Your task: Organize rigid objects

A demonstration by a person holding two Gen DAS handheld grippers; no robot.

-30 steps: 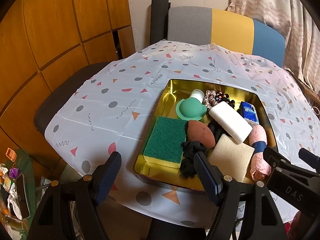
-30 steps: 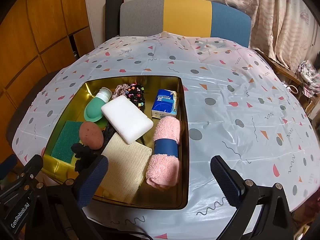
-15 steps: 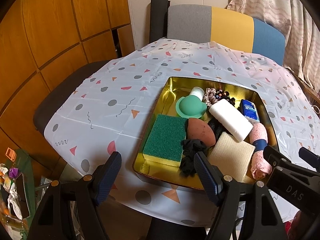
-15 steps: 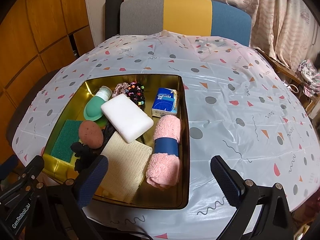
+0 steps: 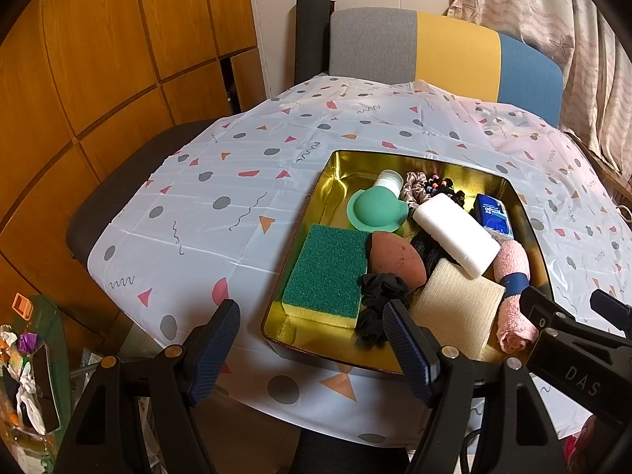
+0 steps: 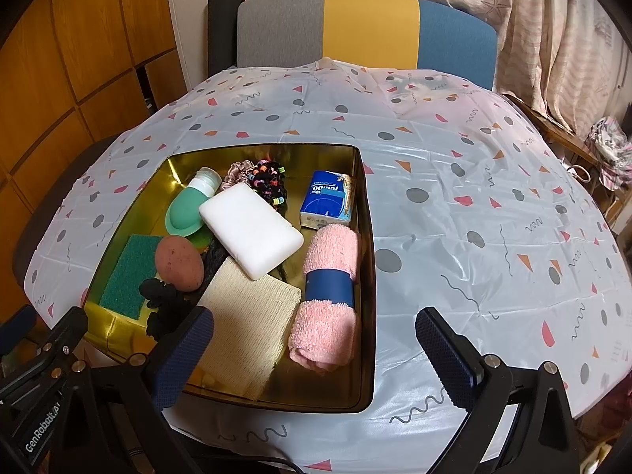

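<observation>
Gold tin (image 6: 365, 213) holds everything: white block (image 6: 251, 229) sits mid-tin, propped on soft stuff. Both grippers, left gripper (image 5: 312, 349) and right gripper (image 6: 316, 355), hover wide and empty near its front edge; grabbing that tilted block could make it slip.

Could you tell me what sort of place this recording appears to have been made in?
Most likely a room in a home: a table under a patterned plastic tablecloth, an upholstered chair in grey, yellow and blue behind it, curtains and wooden cabinet panels. A gold tin of household items sits on the table.
</observation>
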